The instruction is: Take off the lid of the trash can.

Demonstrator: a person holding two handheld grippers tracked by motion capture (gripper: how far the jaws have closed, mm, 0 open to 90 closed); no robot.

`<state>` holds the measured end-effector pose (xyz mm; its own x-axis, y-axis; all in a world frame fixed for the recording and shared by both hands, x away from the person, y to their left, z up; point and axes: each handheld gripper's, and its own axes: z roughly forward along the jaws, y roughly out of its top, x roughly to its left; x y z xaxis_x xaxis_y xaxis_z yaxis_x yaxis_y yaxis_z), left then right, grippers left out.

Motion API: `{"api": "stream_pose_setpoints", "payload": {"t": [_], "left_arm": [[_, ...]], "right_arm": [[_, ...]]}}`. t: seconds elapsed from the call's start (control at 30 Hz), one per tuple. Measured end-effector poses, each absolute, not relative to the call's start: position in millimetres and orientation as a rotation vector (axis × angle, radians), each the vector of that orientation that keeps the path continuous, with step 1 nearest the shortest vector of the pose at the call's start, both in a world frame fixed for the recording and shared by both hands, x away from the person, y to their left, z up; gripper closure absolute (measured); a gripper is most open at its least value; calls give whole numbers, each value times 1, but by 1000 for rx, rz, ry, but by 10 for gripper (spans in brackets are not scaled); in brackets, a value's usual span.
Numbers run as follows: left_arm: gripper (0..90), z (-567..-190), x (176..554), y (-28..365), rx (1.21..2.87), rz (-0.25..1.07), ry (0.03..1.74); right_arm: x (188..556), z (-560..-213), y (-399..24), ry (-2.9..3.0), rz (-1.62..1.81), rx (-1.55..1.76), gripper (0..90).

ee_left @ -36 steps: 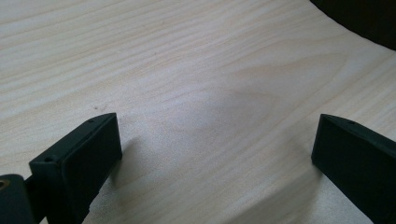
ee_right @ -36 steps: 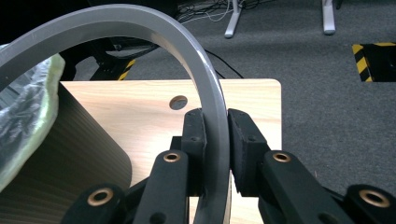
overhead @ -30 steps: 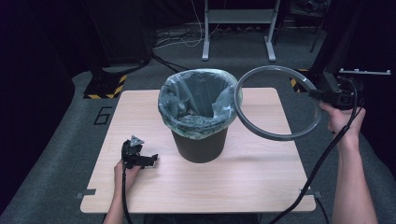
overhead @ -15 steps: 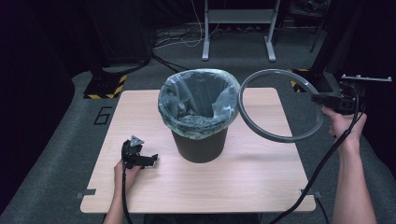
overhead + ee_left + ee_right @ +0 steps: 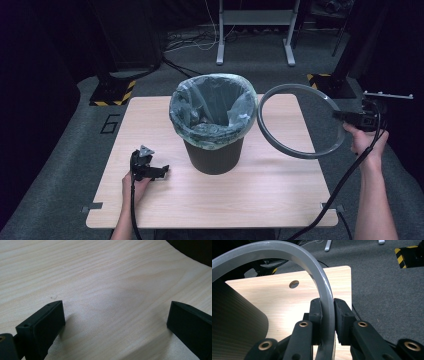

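High view: bin (image 5: 214,150) mid-table (image 5: 280,200), dark, lined with a grey-blue bag (image 5: 212,107) folded over the rim; ring (image 5: 300,120) grey, round, held in the air just right of the bin, tilted, near edge lower, far edge over the table's back right corner, left edge close beside the bag rim, touching or not cannot tell; right gripper (image 5: 345,116) clamped on the ring's right edge, off the table's right side, hand (image 5: 367,142) below it, cable trailing down to the floor; left gripper (image 5: 159,171) resting on the table front-left of the bin, well apart from the ring, hand (image 5: 135,182) behind it; number 6 (image 5: 111,123) marked on the floor left of the table.

Left gripper view: left gripper (image 5: 115,322) jaws wide apart, nothing between them, pads low over bare table (image 5: 100,277); dark bin (image 5: 195,250) edge at top right.

Right gripper view: right gripper (image 5: 327,315) jaws pressed on the ring (image 5: 322,285) from both sides, ring band passing upright between the pads and curving up and left; ribbed bin (image 5: 234,322) wall at left; table (image 5: 287,305) beyond with a round hole (image 5: 294,284); carpet (image 5: 387,290) at right.
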<state>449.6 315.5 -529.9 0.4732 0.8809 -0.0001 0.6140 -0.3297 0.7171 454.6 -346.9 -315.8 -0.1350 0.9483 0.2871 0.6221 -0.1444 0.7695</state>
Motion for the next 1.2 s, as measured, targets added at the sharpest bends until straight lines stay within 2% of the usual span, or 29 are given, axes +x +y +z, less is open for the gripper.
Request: {"api": "stream_pose_setpoints", "payload": {"t": [0.4, 1.2], "left_arm": [[15, -530, 449, 315, 2064, 522, 1234], [15, -530, 449, 316, 2063, 522, 1235]], "right_arm": [[459, -344, -350, 1756, 1170, 1804, 771], [491, -443, -316, 1834, 968, 1893, 771]]}}
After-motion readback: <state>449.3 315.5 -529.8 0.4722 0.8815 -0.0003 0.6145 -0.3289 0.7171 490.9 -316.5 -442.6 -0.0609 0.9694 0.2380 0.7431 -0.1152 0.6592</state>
